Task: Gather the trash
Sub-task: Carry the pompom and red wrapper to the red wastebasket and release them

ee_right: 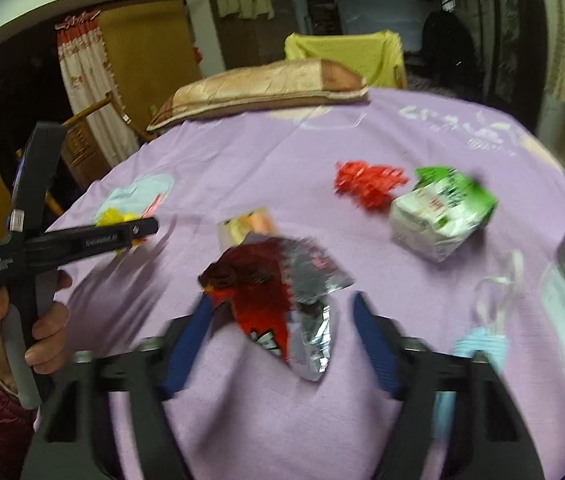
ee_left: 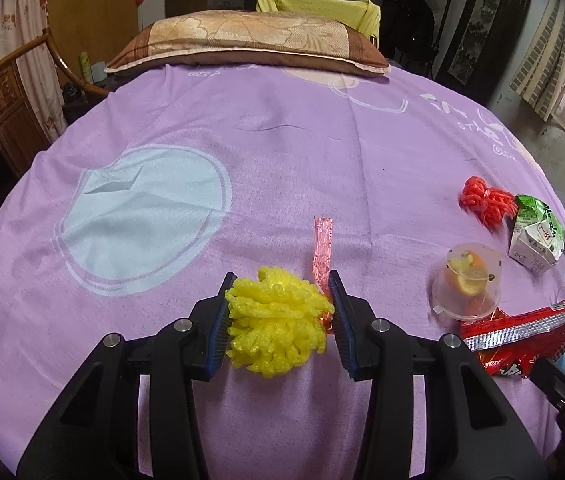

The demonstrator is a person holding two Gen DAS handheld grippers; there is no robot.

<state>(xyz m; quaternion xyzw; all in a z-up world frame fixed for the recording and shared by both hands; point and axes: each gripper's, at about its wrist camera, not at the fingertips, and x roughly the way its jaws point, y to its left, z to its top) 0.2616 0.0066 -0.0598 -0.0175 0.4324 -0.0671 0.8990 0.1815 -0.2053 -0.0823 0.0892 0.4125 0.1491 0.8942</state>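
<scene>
The left gripper (ee_left: 280,312) is clenched on the yellow foam net (ee_left: 278,320) to lift it off the bed sheet (ee_left: 282,140), & the right gripper (ee_right: 282,344) has jaws apart around the red snack wrapper (ee_right: 266,300), not pressing it, prob. to grab it next.

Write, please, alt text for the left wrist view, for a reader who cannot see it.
The left gripper is shut on a yellow foam net above a purple bedsheet. To the right lie a clear plastic cup, a red snack wrapper, a green and white carton and a red foam net.
</scene>
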